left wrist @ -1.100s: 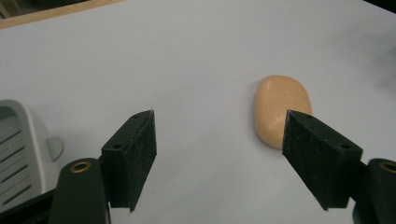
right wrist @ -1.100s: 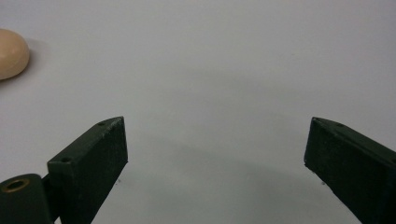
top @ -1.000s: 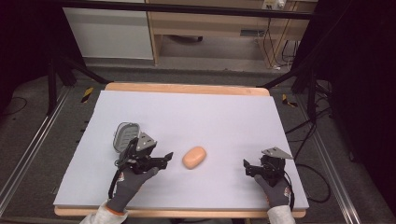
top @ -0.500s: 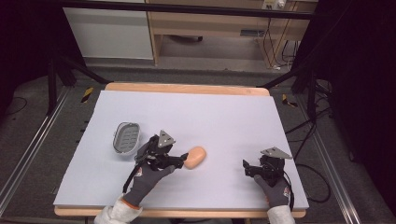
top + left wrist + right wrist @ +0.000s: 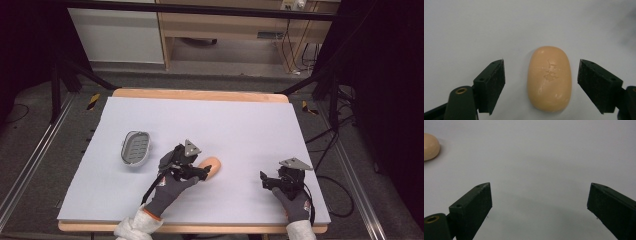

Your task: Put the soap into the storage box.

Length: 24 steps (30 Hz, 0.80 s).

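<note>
My left tongs (image 5: 541,85) stand apart, straddling the soap bar (image 5: 549,78) on the worktop (image 5: 240,120); its long axis runs straight ahead between the jaws. Right tongs (image 5: 539,212), also apart, sit well off.

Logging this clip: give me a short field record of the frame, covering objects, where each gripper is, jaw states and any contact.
surface: white table
objects: peach soap bar; grey soap dish, empty
left gripper: open, jaws either side of the soap bar, gaps on both sides
right gripper: open, over bare table, nothing between jaws
soap dish position: left of the left gripper, apart from it
contact: none visible
</note>
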### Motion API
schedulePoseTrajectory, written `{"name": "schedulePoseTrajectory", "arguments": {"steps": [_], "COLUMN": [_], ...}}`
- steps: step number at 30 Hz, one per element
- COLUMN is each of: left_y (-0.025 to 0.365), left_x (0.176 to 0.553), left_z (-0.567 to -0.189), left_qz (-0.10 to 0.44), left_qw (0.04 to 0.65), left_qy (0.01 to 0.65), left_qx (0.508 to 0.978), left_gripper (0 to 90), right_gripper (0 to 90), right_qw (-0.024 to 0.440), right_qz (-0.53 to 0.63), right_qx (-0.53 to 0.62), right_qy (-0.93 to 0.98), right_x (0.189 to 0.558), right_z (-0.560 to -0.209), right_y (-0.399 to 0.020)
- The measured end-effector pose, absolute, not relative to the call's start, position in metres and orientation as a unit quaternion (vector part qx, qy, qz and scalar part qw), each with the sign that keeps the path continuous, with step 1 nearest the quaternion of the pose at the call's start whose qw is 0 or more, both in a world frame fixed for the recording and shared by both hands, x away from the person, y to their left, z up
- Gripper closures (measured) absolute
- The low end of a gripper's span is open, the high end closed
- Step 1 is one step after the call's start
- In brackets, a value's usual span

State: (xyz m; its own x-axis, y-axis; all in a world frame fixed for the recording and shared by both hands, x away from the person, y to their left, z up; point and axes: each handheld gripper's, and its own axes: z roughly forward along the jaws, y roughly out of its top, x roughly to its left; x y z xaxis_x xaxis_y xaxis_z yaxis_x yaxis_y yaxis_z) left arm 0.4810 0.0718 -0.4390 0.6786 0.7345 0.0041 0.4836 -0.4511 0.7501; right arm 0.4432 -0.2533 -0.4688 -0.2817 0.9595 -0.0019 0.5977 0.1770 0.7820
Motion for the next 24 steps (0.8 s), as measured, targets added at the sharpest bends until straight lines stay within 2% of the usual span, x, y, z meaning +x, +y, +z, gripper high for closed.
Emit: {"name": "schedulePoseTrajectory", "arguments": {"steps": [24], "left_y": [0.046], "left_x": [0.493], "left_z": [-0.467], "left_qz": [0.150], "left_qw": [0.334], "left_qy": [0.361], "left_qx": [0.858], "left_gripper": [22.4], "right_gripper": [6.1], "right_qw": [0.258], "right_qz": [0.345], "right_qx": [0.538], "right_qy": [0.725], "right_x": [0.444], "right_z": [-0.470], "right_y": [-0.253]}}
